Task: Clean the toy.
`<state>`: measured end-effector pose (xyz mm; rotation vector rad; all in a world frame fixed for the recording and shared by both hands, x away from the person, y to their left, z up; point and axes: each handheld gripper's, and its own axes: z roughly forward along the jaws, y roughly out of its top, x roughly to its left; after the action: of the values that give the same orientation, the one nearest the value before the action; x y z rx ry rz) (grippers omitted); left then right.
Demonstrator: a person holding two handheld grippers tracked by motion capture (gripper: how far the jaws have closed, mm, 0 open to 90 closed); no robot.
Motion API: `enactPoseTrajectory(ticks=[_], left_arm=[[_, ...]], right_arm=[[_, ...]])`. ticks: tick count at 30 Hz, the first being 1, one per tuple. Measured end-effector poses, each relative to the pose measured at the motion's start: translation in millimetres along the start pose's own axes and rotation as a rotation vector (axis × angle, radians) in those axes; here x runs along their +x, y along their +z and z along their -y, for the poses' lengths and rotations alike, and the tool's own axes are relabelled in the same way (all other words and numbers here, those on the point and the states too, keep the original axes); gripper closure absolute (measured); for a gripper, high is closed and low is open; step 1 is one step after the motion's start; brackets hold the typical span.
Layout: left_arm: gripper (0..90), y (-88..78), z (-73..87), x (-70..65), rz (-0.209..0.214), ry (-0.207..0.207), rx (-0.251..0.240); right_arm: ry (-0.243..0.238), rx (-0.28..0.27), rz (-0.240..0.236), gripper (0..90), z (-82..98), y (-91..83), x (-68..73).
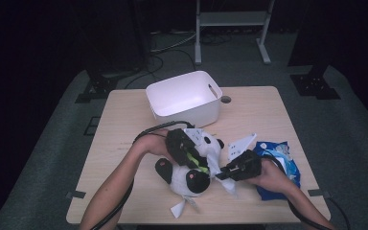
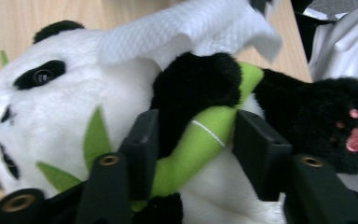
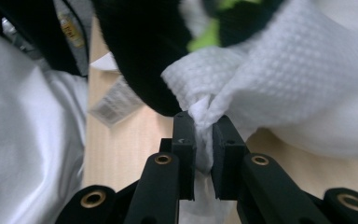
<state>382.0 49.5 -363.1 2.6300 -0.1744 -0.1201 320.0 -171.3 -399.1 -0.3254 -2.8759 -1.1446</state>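
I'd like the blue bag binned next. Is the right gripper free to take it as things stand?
Probably not yet: the right gripper is shut on the white wipe draped over the panda. The blue bag lies beside that hand, unblocked, so it looks reachable after letting go.

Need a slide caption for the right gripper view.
Right gripper pinches a bunched white textured paper towel beside the black-and-white plush panda above the light wooden table.

My high view looks down on the whole table [image 1: 124, 115]; both gripper views sit very close, sharing the panda [image 2: 74, 121] and the white cloth [image 3: 279, 79].
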Motion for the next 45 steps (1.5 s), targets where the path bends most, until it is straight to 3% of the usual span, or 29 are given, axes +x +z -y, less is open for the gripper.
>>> enactPoseTrajectory(ticks=[5,8,13,20,23,26,28,31,33,37,40,45], left_arm=[[61.9,6.5,-10.5,-3.4,-0.027,-0.076,0.021],[62.4,7.7,-16.0,-5.3,-0.044,-0.057,0.035],[63.6,10.5,-18.5,-4.2,-0.057,-0.080,0.018],[62.0,6.7,-21.3,-6.6,-0.074,-0.071,0.018],[61.5,5.7,-19.6,-7.0,-0.067,-0.074,0.008],[59.0,-3.0,-18.1,-7.9,-0.069,-0.068,-0.051],[56.8,-7.5,-17.6,-8.7,-0.074,-0.065,-0.068],[56.6,-23.7,-12.0,-7.8,-0.129,-0.071,-0.079],[56.6,-29.2,-4.1,-6.2,-0.154,-0.099,-0.077],[56.5,-34.2,15.2,-4.4,-0.159,-0.135,-0.081],[56.1,-36.4,34.4,-3.3,-0.146,-0.179,-0.108],[53.5,-31.5,55.6,-2.8,-0.114,-0.227,-0.088]], right_arm=[[-0.006,-0.004,-0.050,80.7,0.6,7.6,6.0],[-0.011,-0.020,-0.077,80.7,1.2,8.0,9.4],[-0.031,-0.047,-0.135,80.8,1.0,5.2,18.2],[-0.013,-0.049,-0.076,81.2,2.1,-0.2,13.7],[-0.024,-0.041,-0.016,81.3,-1.2,-4.7,11.0],[-0.019,-0.046,0.031,81.6,-6.4,-10.2,6.2],[-0.017,-0.067,0.038,81.6,-9.5,-14.2,5.4],[-0.022,-0.070,0.066,81.7,-16.0,-16.9,4.0],[-0.013,-0.061,0.082,81.7,-18.8,-15.8,-0.6],[0.025,-0.045,0.092,81.7,-19.8,-10.2,-10.7],[0.035,-0.042,0.089,81.7,-19.6,-7.4,-13.9],[0.045,-0.024,0.092,81.6,-18.8,-4.6,-15.7]])
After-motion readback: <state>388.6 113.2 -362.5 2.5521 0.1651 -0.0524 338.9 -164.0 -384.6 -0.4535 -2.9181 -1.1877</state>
